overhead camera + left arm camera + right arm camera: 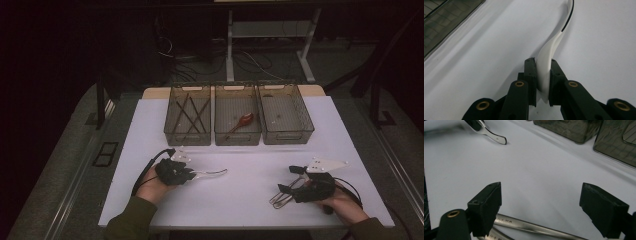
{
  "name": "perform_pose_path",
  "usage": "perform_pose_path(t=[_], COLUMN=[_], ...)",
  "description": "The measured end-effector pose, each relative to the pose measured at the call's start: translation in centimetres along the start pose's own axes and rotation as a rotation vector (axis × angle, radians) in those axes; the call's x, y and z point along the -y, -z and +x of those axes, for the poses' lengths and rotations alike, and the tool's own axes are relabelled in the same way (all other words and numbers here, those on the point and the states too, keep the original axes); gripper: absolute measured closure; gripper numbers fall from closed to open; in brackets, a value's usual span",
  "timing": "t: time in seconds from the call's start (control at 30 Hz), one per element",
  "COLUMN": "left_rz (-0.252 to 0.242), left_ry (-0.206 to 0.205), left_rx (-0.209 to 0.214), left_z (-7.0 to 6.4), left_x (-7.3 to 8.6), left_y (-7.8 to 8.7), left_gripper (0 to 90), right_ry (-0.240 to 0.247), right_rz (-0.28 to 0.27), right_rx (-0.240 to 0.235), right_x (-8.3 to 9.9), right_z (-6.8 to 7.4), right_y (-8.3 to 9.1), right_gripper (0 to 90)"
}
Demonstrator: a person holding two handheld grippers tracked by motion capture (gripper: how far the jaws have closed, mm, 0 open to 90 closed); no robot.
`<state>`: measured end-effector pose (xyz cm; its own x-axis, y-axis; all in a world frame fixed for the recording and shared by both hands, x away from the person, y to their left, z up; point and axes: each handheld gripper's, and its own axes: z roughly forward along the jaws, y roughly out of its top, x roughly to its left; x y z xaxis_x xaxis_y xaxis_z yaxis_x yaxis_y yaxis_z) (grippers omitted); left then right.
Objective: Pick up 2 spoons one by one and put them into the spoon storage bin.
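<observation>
Your left tool (541,82) is clenched on a white spoon (549,55), jaws pressed against both sides of the handle near its end. The handle curves up and away from the jaws over the white worktop (486,62). In the high view the left tool (192,175) sits low at the front left of the worktop (250,200), with the spoon (212,173) sticking out to the right, its far end close to the surface; whether it touches, you can't tell.

Your right tool (540,205) is released, jaws spread wide. A metal handle (531,227) lies on the worktop (536,165) between and just under the jaws, touched by neither pad as far as the picture shows. In the high view the right tool (292,182) hangs over a wire utensil (281,199) at the front right; what kind it is stays too small to tell.

The two tools are well apart. From the right gripper view, the spoon tip (497,138) shows far off at the top left.

Behind both tools, three clear bins stand side by side at the back of the worktop. The left bin (187,134) holds dark chopsticks (192,114). The middle bin (237,136) holds a brown spoon (242,121). The right bin (285,134) is just beside the middle one.
</observation>
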<state>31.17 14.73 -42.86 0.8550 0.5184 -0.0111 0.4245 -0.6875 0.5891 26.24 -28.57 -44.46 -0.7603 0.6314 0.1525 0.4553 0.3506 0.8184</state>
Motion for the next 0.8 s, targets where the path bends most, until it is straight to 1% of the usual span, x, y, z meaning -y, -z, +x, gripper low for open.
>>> perform_pose_path(t=[0.03,0.1,0.13,0.17,0.2,0.23,0.27,0.33,0.4,0.47,0.53,0.6,0.63,0.67,0.8], left_rz=[-0.001,-0.005,-0.009,-0.012,-0.013,-0.015,-0.017,-0.025,-0.036,-0.048,-0.056,-0.070,-0.071,-0.077,-0.091], left_ry=[0.003,-0.009,-0.006,0.007,0.007,0.005,-0.002,0.001,0.014,0.020,0.017,0.024,0.020,0.026,0.029], left_rx=[-0.001,-0.002,-0.001,0.000,0.002,0.001,0.000,0.003,0.006,0.011,0.013,0.019,0.019,0.022,0.030], left_z=[0.0,0.1,0.1,0.0,0.0,0.0,0.1,0.1,0.1,0.1,0.1,0.0,0.0,0.0,0.1], left_x=[0.0,-0.1,-0.1,-0.1,-0.1,-0.1,-0.1,-0.2,-0.2,-0.3,-0.4,-0.5,-0.6,-0.6,-0.9], left_y=[0.0,0.0,0.0,0.0,0.1,0.1,0.1,0.2,0.3,0.5,0.7,0.7,0.8,0.9,1.2], left_gripper=[79.3,79.4,79.5,79.5,79.5,79.5,79.5,79.5,79.6,79.6,79.6,79.6,79.6,79.6,79.6], right_ry=[-0.001,-0.006,-0.005,-0.007,-0.007,-0.008,-0.006,-0.012,-0.010,-0.023,-0.033,-0.028,-0.024,-0.026,-0.027], right_rz=[0.000,-0.002,-0.005,-0.006,-0.008,-0.007,-0.007,-0.010,-0.010,0.002,0.012,0.021,0.019,0.021,0.026], right_rx=[0.000,0.000,0.002,0.004,0.010,0.012,0.002,0.002,0.014,0.019,0.036,0.060,0.058,0.057,0.063], right_x=[0.0,0.0,0.0,0.0,0.0,0.0,-0.1,-0.1,-0.1,-0.2,-0.2,-0.2,-0.3,-0.3,-0.4], right_z=[0.0,0.0,0.0,0.0,0.0,0.0,0.0,-0.1,-0.2,-0.3,-0.3,-0.3,-0.3,-0.3,-0.3], right_y=[0.0,0.0,0.1,0.1,0.1,0.0,0.0,0.1,0.1,0.1,0.1,0.1,0.1,0.2,0.3], right_gripper=[17.4,17.4,17.5,18.5,19.1,16.5,15.2,15.2,15.2,15.2,15.2,13.1,13.1,12.7,11.6])
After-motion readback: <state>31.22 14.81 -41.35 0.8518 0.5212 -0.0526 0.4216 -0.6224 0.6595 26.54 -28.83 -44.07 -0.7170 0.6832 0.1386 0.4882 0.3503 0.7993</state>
